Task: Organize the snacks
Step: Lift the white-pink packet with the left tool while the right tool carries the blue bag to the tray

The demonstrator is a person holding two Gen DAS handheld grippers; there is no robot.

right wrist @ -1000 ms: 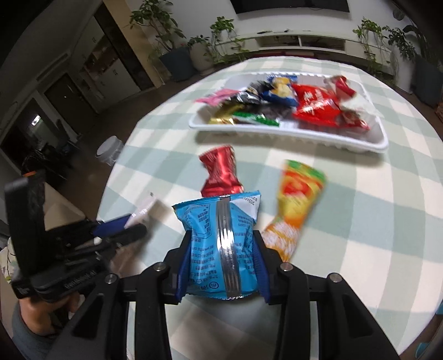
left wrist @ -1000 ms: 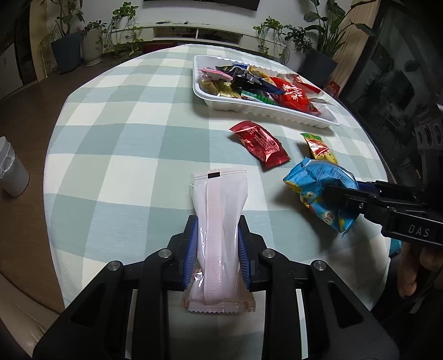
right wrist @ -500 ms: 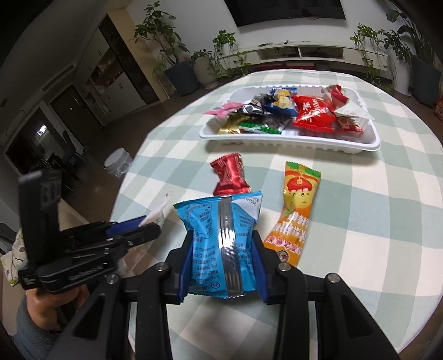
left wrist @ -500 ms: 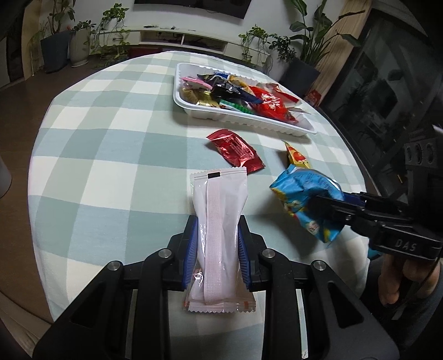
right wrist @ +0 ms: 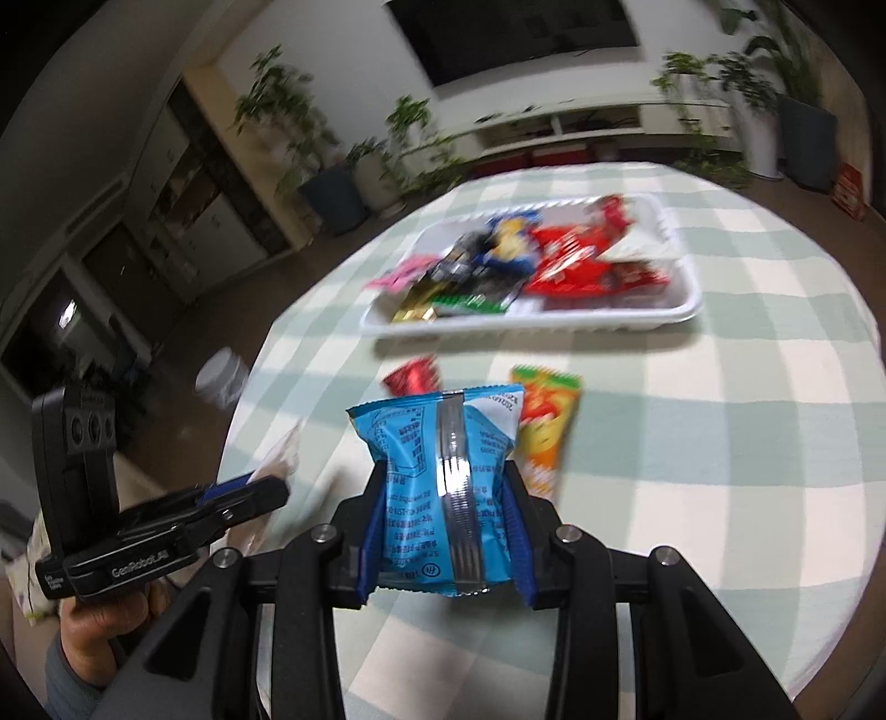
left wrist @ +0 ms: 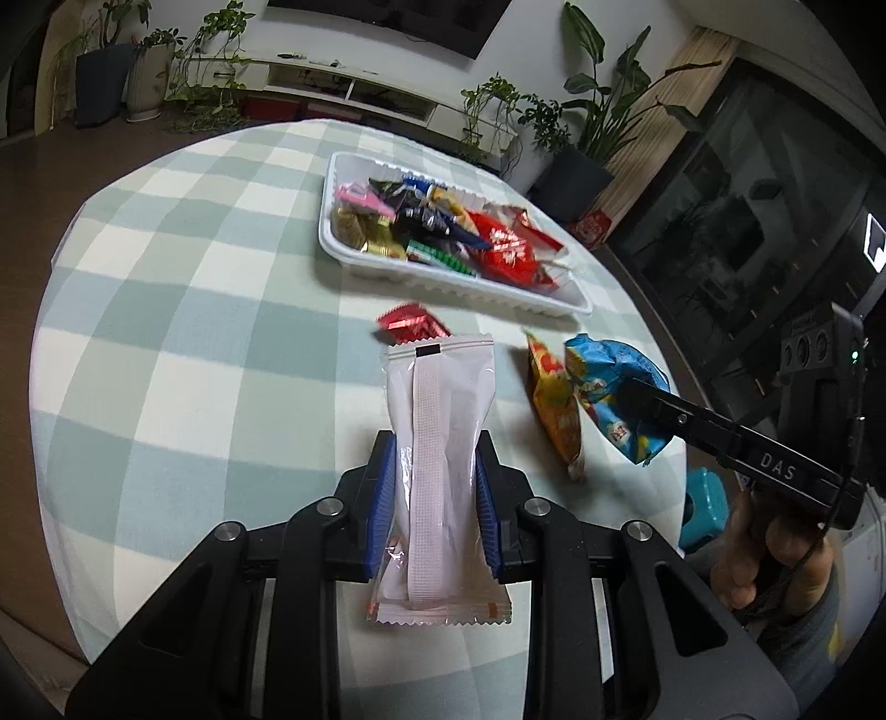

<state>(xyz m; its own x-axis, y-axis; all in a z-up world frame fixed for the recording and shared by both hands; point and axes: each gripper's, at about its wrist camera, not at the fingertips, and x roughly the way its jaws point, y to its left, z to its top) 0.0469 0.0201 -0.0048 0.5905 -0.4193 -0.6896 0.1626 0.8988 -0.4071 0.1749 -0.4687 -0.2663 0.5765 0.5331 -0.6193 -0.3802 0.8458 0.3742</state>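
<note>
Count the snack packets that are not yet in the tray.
4: a white packet in the left tongs, a blue packet in the right tongs, and a red packet and an orange packet lying on the table.

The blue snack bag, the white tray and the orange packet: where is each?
blue snack bag (right wrist: 443, 487), right wrist view, on its silver seam.
white tray (right wrist: 554, 324), right wrist view, on its near rim.
orange packet (left wrist: 556, 410), left wrist view, on its middle.

1. Potted plants (left wrist: 581, 138) line a low white shelf unit (left wrist: 343, 91) — a dark screen (right wrist: 515, 39) hangs above.
2. A round table's checked cloth (left wrist: 183, 310); a small teal stool (left wrist: 703, 515) beside it.
</note>
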